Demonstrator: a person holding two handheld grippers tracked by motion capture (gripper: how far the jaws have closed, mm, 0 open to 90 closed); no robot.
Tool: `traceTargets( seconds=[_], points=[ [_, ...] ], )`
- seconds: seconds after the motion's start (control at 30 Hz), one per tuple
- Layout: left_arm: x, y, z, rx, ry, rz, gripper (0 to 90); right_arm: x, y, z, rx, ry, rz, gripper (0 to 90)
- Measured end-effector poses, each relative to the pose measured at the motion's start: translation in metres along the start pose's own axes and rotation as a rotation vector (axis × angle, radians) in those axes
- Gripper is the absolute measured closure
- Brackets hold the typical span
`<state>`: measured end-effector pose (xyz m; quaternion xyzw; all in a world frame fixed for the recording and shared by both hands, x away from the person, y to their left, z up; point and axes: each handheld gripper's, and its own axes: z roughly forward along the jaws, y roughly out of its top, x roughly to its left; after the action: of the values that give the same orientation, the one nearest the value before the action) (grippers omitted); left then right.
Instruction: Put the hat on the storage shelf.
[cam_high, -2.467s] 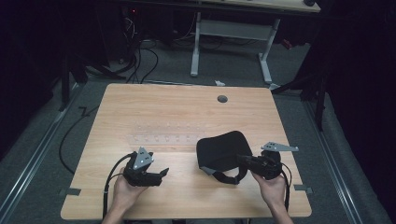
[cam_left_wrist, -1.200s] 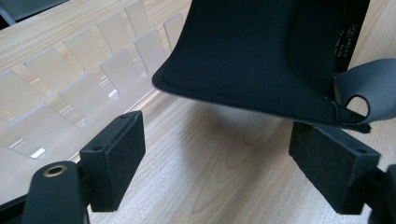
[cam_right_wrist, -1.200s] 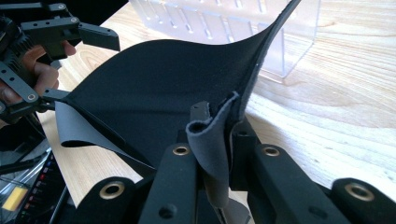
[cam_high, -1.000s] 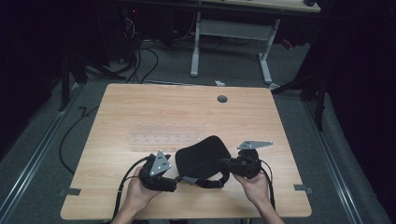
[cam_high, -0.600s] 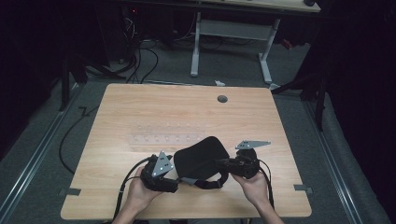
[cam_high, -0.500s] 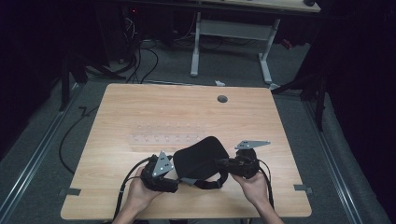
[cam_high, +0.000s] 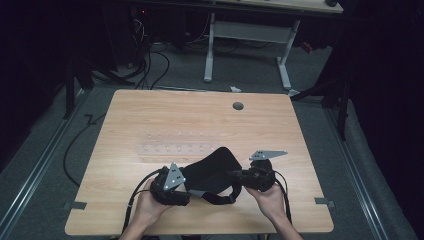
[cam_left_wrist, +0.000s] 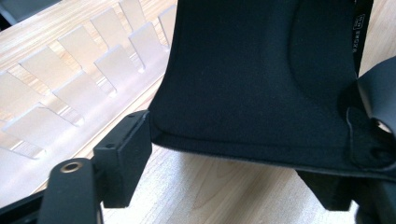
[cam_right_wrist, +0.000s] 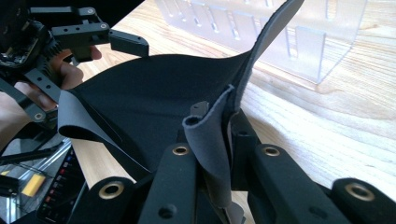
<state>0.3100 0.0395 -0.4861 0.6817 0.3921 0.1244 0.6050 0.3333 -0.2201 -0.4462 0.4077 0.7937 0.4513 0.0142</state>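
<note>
The black fabric brace (cam_high: 212, 172) lies at the table's (cam_high: 150, 125) six o'clock edge. The right gripper (cam_right_wrist: 219, 140) is clamped on its edge. The left gripper (cam_left_wrist: 224, 172), jaws just closing, seemingly stands apart around it.

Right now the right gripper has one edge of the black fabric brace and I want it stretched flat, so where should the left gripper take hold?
Grip the black fabric brace on its free edge nearest the left gripper, opposite the right gripper's pinch. That edge is thin, lifted off the table and already lies between the left jaws, which have just been closing, so come in level from the left.
</note>
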Motion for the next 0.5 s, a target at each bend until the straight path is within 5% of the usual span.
traceTargets(
  seconds=[0.5],
  points=[
    [-0.0033,0.0009,-0.0004,-0.019,-0.023,0.012,46.0,0.0054,0.0043,0.0069,-0.007,0.043,-0.001,83.5]
  ],
)
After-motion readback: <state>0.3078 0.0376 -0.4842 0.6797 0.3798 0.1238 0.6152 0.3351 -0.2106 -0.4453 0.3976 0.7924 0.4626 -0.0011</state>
